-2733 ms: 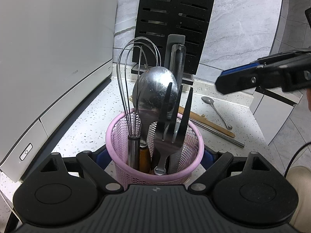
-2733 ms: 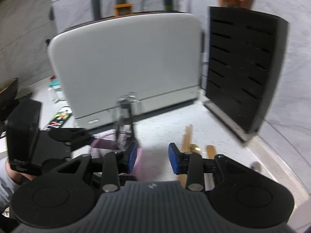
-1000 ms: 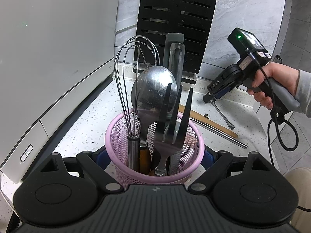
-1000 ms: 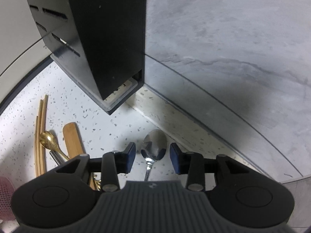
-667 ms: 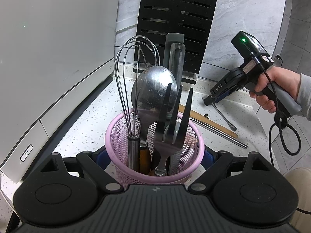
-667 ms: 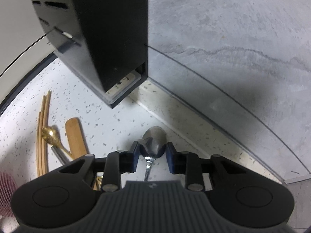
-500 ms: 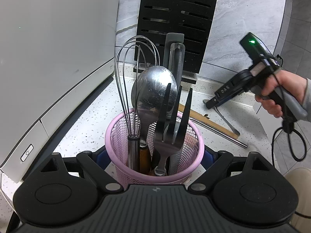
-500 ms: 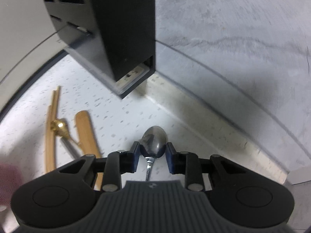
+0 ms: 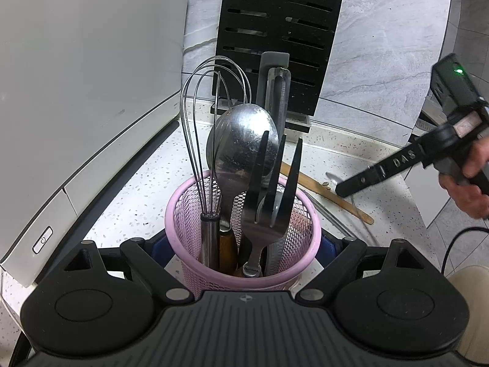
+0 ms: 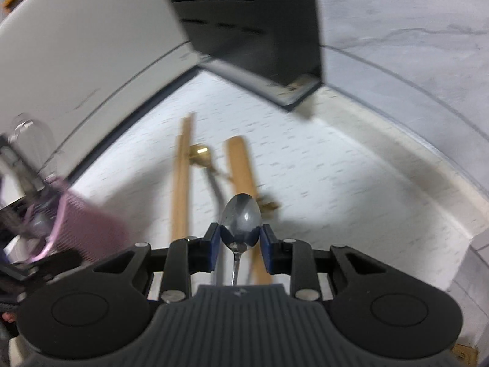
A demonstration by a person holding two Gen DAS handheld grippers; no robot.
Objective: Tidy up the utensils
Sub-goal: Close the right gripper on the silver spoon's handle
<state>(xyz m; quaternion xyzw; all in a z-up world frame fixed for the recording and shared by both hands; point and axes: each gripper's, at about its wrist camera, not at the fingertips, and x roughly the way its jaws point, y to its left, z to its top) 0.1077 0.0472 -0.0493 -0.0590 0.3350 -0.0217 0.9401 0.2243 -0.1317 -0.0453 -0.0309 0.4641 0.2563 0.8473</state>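
Note:
My left gripper (image 9: 244,244) is shut on a pink mesh basket (image 9: 314,229), its blue pads pressing both sides. In the basket stand a wire whisk (image 9: 211,122), a big steel ladle (image 9: 241,146), a black fork (image 9: 269,189) and a grey tool (image 9: 276,91). My right gripper (image 10: 240,235) has just been closing and is shut on the bowl of a small steel spoon (image 10: 241,217), held a little above the counter. In the left wrist view the right gripper (image 9: 340,189) hangs to the right of the basket, a hand around its grip. The pink basket (image 10: 91,229) shows blurred at lower left.
On the speckled counter lie a wooden spatula (image 10: 241,168), a pair of chopsticks (image 10: 183,168) and a gold spoon (image 10: 200,153). A black knife block (image 9: 278,30) stands against the marble wall. A white appliance (image 9: 76,76) fills the left. The counter ends at the right (image 10: 464,238).
The right gripper closed on the small spoon, raised it off the counter and swung left over the wooden utensils toward the basket. The left gripper and basket kept still.

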